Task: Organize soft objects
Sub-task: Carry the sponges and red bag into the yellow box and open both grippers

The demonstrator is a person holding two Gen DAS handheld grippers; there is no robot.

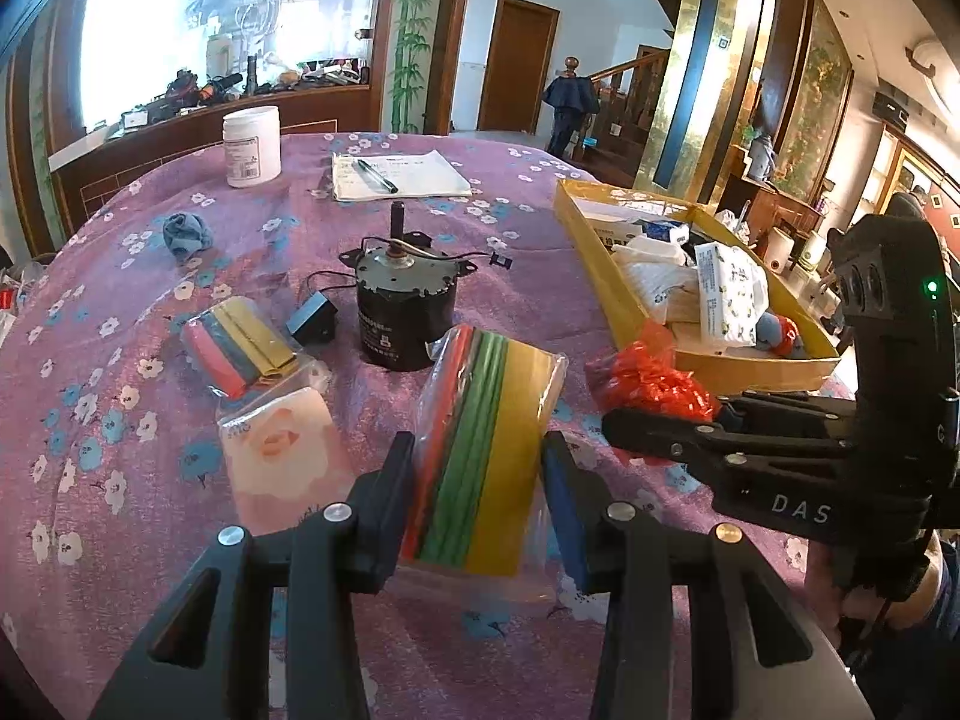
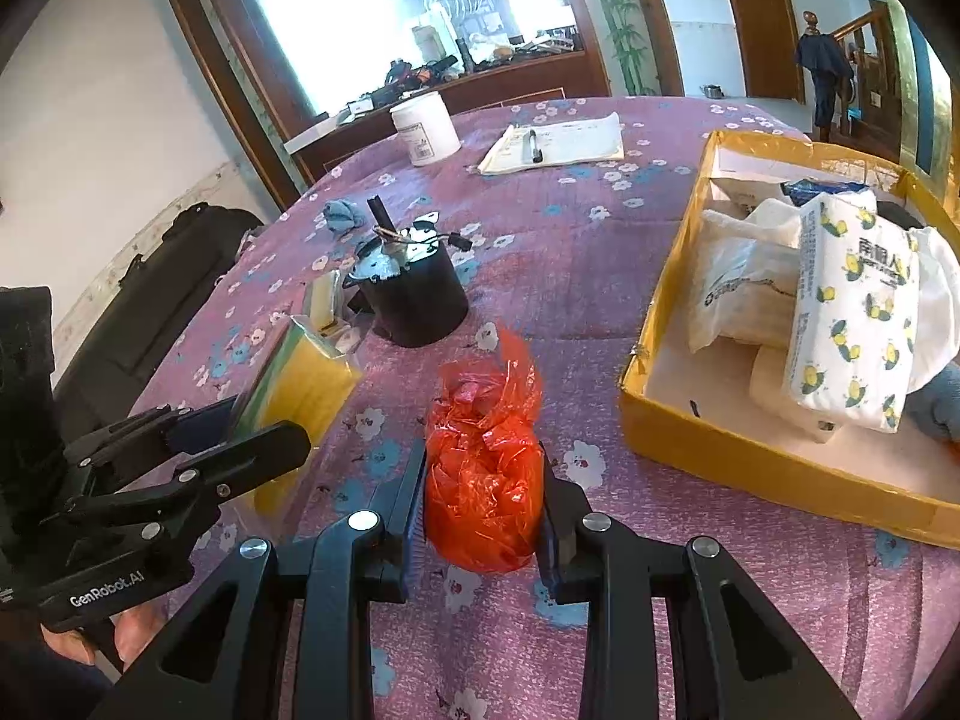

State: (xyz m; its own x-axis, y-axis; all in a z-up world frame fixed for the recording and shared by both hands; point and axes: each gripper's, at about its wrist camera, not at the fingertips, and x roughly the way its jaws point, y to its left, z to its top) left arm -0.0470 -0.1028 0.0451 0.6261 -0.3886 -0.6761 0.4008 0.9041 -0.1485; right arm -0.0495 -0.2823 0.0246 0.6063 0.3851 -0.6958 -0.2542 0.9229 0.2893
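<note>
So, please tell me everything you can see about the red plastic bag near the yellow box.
The red plastic bag is thin, glossy, translucent film, crumpled into a loose bundle with a pointed tuft at the top. It sits on the purple flowered tablecloth, apart from the yellow box. The right gripper has one finger on each side of it, touching or nearly so. What it contains cannot be seen.

Red plastic bag (image 2: 485, 468) crumpled, on purple cloth; striped sponge pack (image 1: 489, 468) lying flat.
</note>
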